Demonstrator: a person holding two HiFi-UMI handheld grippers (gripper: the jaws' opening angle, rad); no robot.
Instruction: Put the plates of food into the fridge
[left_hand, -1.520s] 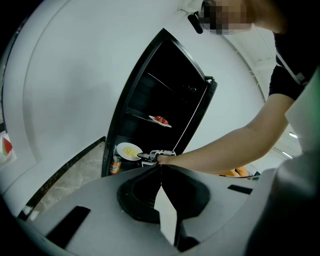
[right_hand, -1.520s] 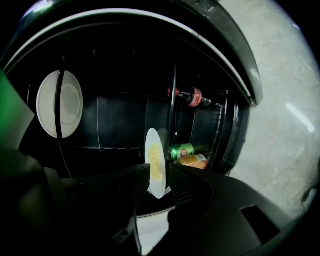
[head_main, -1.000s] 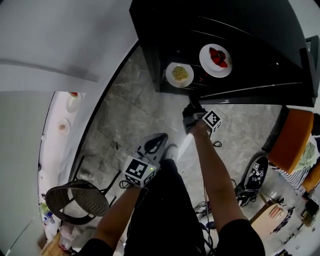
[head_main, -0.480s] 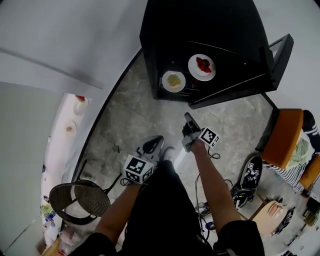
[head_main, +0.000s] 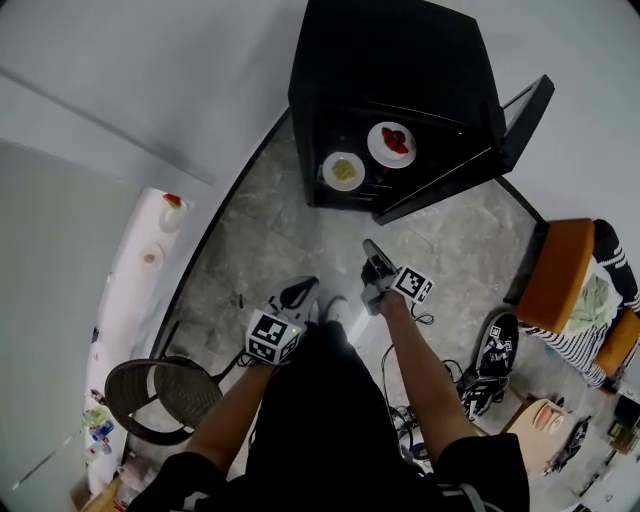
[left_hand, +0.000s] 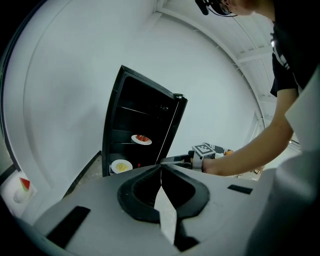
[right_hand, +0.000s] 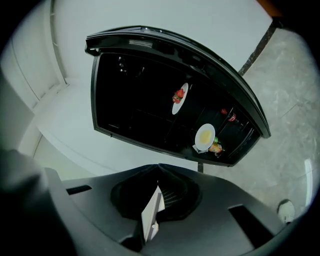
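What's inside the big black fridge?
Inside the fridge are two plates: a plate with red food on a higher shelf and a plate with yellow food on a lower one. The rest is too dark to make out.

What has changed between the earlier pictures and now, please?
The left hand-held gripper and right hand-held gripper, both shut and empty, drew back from the fridge. The yellow-food plate and red-food plate stayed on their shelves, door open.
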